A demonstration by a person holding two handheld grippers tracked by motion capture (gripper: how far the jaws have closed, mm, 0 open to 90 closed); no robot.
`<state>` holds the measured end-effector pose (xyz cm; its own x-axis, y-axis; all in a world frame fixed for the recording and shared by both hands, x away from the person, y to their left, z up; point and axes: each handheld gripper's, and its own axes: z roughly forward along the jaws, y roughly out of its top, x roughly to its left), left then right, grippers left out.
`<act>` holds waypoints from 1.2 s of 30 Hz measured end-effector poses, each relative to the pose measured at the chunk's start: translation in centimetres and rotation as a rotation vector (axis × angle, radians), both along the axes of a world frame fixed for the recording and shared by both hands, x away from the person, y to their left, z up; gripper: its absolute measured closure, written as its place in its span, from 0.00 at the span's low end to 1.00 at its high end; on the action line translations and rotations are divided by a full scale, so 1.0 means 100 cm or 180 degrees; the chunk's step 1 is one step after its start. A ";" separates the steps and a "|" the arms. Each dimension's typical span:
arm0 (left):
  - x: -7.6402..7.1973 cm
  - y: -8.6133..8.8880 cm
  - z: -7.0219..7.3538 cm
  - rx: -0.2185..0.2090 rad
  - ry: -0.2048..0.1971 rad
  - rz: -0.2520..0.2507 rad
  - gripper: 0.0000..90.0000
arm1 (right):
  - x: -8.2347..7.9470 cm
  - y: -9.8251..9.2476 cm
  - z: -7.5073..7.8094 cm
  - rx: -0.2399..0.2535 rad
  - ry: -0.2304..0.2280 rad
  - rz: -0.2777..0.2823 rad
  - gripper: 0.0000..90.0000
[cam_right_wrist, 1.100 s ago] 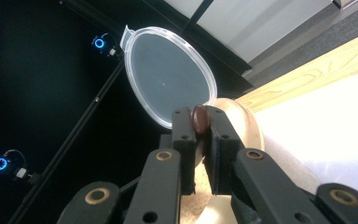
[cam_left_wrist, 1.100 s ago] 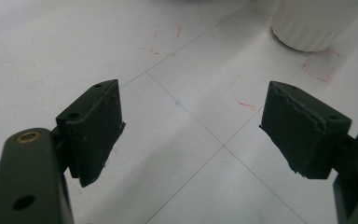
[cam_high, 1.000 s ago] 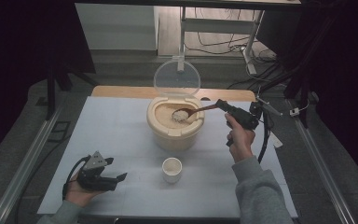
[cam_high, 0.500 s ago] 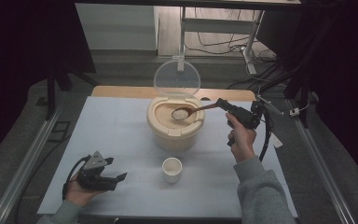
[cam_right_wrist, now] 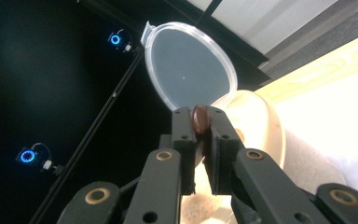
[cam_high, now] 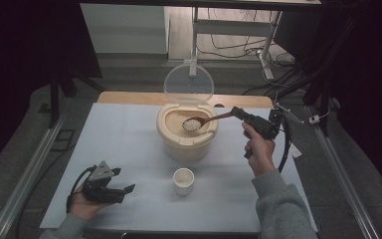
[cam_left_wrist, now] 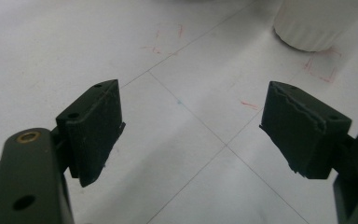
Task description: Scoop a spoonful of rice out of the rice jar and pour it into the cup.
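Over the open rice bin (cam_high: 186, 137), the right hand-held gripper (cam_high: 238, 113) clamps a spoon (cam_high: 206, 121) heaped with rice, next to carry it level to the cup (cam_high: 183, 180) near the bin, while the left hand-held gripper (cam_high: 122, 190) rests wide open and empty.

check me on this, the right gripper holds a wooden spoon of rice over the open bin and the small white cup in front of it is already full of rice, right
Not quite. In the high view the small white cup looks empty. The rest holds: the right gripper is shut on the wooden spoon, its bowl of rice over the open bin.

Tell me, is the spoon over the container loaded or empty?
Loaded: the spoon carries a white heap of grains above the container.
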<state>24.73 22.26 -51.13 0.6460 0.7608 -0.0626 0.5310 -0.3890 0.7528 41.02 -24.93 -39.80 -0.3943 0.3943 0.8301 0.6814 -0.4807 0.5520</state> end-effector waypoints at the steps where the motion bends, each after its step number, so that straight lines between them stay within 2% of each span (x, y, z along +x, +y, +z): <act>1: 0.000 0.000 0.000 -0.0001 -0.0003 0.0001 0.23 | -0.002 0.000 0.000 -0.0002 -0.0002 0.0022 0.93; 7: 0.000 0.001 0.001 0.0002 -0.0007 0.0016 0.23 | -0.013 -0.002 0.001 -0.0028 -0.0025 0.0125 0.92; 15: 0.001 0.001 0.000 0.0002 0.0000 0.0024 0.23 | -0.027 -0.007 -0.001 -0.0046 0.0035 0.0280 0.92; 26: 0.001 0.001 0.000 0.0009 0.0009 0.0029 0.23 | -0.041 -0.006 -0.020 -0.0110 0.0144 0.0446 0.92; 36: 0.001 0.001 -0.001 0.0013 0.0016 0.0026 0.23 | -0.048 -0.003 -0.040 -0.0278 0.0232 0.0540 0.92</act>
